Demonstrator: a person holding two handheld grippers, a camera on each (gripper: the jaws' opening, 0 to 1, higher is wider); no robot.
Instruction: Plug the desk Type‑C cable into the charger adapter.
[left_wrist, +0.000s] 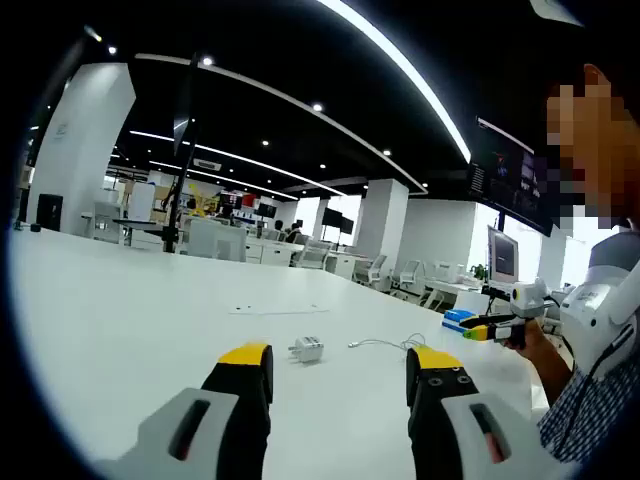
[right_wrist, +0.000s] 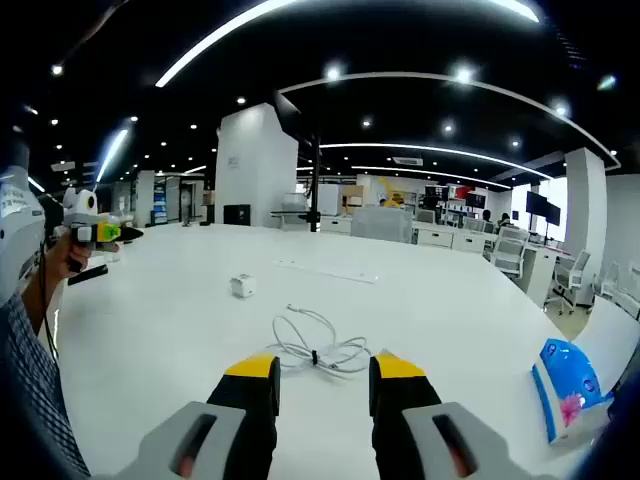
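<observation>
The Type-C cable (right_wrist: 318, 350) lay in a loose white coil on the white surface (right_wrist: 420, 290), gathered by a small dark tie, with one free end running out of the coil toward the charger adapter (right_wrist: 242, 286). That end pointed roughly at the adapter but stopped well short of it, so nothing was plugged in yet. The adapter was a small white block, apparently lying on its side; in the left gripper view its metal prongs (left_wrist: 295, 349) seemed to stick out on the side away from the cable (left_wrist: 385, 343), though it was too small to make out the port.

The right tongs (right_wrist: 322, 372) hung low just in front of the coil, jaws spread with a clear gap and pinching nothing, placed as if lined up to take the cable. The left tongs (left_wrist: 340, 360) were likewise spread and empty, hovering with the adapter (left_wrist: 307, 348) just beyond and between their yellow tips, probably so each hand could claim its own part.

Farther from the cable, a blue tissue pack (right_wrist: 566, 385) lay near the surface's edge. Beyond the surface stretched an open office with desks, chairs and ceiling light strips.
</observation>
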